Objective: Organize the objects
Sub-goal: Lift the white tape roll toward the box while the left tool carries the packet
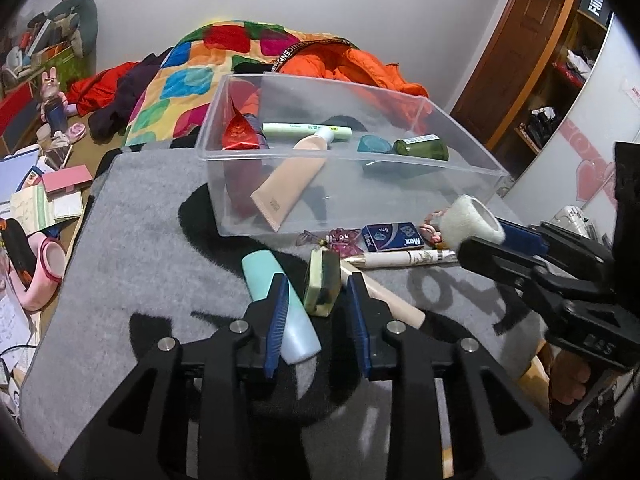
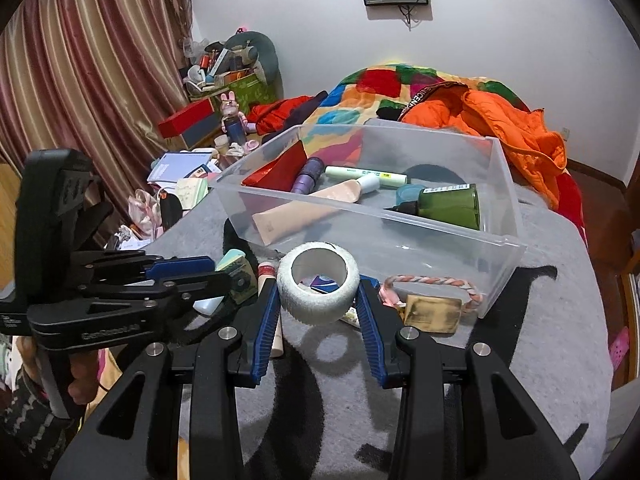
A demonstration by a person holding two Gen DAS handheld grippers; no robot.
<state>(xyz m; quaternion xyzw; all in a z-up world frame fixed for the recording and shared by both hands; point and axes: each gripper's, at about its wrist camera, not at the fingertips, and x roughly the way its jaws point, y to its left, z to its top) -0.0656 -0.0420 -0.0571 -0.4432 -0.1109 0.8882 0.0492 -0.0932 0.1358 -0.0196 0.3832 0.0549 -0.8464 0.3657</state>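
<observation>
My left gripper stands open low over the grey mat. A small green block stands on edge between its tips, with a gap to each pad. A mint tube lies under the left finger. My right gripper is shut on a white tape roll, held above the mat in front of the clear plastic bin. From the left wrist, the roll and right gripper show at the right. The bin holds a beige tube, a green bottle and several other items.
Loose on the mat by the bin lie a blue box, a pen, a pink charm and a braided cord with a gold tag. Behind are a patchwork blanket and an orange jacket. Clutter fills the floor at the left.
</observation>
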